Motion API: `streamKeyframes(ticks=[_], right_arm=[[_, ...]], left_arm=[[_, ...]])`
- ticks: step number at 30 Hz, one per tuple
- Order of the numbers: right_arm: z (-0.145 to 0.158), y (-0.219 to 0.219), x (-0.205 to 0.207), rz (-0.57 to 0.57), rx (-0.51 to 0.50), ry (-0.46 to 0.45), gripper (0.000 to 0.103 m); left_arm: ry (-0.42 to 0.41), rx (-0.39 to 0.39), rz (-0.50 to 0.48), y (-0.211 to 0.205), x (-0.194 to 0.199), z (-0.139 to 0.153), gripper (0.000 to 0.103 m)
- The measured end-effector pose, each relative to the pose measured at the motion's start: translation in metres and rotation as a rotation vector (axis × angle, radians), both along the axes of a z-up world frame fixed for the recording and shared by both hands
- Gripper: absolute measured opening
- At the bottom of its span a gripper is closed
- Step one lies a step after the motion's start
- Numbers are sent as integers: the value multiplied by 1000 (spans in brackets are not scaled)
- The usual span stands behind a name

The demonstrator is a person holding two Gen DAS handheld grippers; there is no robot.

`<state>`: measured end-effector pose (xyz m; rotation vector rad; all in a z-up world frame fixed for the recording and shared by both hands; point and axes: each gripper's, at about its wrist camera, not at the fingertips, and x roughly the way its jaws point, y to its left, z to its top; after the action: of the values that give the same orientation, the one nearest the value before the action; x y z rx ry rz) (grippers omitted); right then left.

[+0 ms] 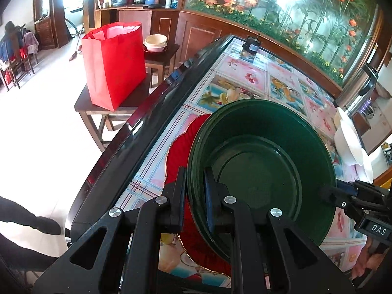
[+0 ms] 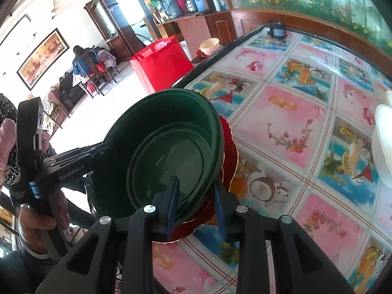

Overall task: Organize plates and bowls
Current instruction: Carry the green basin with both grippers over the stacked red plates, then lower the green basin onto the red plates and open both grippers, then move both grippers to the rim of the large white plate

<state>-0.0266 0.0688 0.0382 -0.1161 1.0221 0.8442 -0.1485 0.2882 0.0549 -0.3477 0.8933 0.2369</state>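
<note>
Nested dark green bowls (image 1: pixel 264 161) hang between both grippers, just over a red scalloped plate (image 1: pixel 181 152) lying near the table's edge. My left gripper (image 1: pixel 196 178) is shut on their near rim, one finger inside and one outside. In the same view my right gripper (image 1: pixel 325 192) pinches the opposite rim. In the right wrist view my right gripper (image 2: pixel 196 188) straddles the rim of the green bowls (image 2: pixel 166 147), with the red plate (image 2: pixel 229 152) showing underneath. My left gripper (image 2: pixel 103 147) grips the far side. Whether the bowls touch the plate is hidden.
The table (image 1: pixel 245 73) has a fruit-patterned cover and a black rim. A white bowl (image 2: pixel 382 152) stands to the right, and a small black object (image 2: pixel 276 30) at the far corner. Beyond the edge, a red bag (image 1: pixel 115 66) and cream bowls (image 1: pixel 155 42) rest on stools.
</note>
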Motion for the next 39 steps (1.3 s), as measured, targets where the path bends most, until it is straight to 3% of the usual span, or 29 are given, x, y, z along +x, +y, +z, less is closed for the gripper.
streamKeyframes(ticks=[8, 12, 18, 21, 25, 39], right_arm=[[0, -4, 0, 3, 26, 30, 33], [5, -9, 1, -9, 34, 25, 38], [18, -22, -3, -32, 45, -8, 48], [29, -37, -5, -69, 65, -44, 51], [41, -56, -7, -128, 60, -94, 60], [53, -148, 8, -340, 101, -115, 65]], left_arm=[[-41, 90, 14, -6, -3, 7, 14], [-75, 148, 32, -9, -7, 18, 44], [-177, 229, 38, -25, -15, 46, 49], [-241, 275, 16, -47, -10, 61, 68], [-291, 250, -38, -73, 2, 70, 69], [-312, 221, -240, -179, 48, 75, 68]])
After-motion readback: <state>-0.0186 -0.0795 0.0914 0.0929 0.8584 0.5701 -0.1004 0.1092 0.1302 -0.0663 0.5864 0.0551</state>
